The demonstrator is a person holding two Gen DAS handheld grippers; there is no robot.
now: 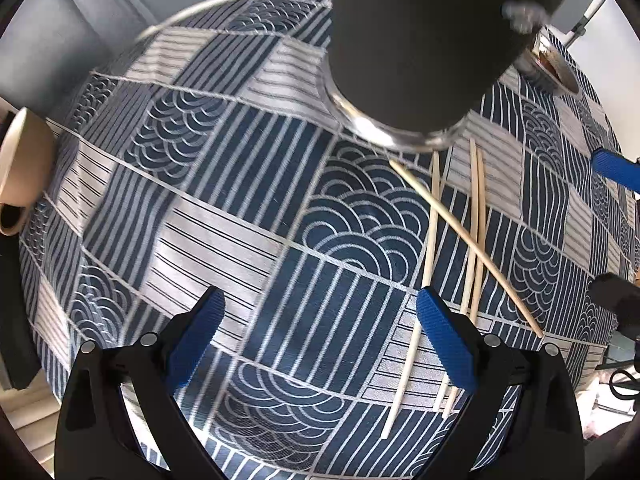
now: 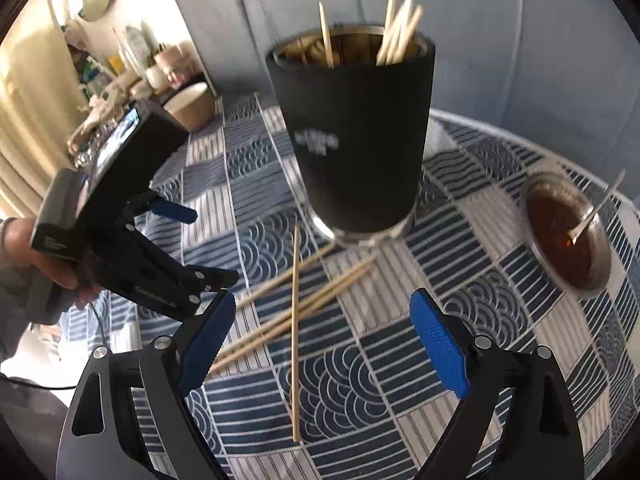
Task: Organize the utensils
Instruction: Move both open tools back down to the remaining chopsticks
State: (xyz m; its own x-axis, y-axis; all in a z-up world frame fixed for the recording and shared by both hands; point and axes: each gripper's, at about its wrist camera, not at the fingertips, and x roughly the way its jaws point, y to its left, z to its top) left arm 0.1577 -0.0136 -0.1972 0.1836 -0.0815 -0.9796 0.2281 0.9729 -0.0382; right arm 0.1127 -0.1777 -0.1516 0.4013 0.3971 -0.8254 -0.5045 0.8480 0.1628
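Observation:
A tall black cup (image 2: 352, 136) stands on the patterned tablecloth (image 2: 480, 320) and holds several wooden chopsticks (image 2: 400, 24) upright. Several loose chopsticks (image 2: 295, 320) lie crossed on the cloth in front of it. My right gripper (image 2: 324, 344) is open and empty, just above the loose chopsticks. My left gripper (image 1: 320, 340) is open and empty, low over the cloth, left of the loose chopsticks (image 1: 476, 224); one chopstick runs under its right finger. The black cup (image 1: 424, 48) is near its top. The left gripper also shows in the right wrist view (image 2: 172, 248).
A small metal bowl (image 2: 568, 236) of brown sauce with a utensil in it sits at the right of the table. A beige mug (image 1: 20, 160) stands off the table's left edge. A grey sofa (image 2: 520, 40) is behind the round table.

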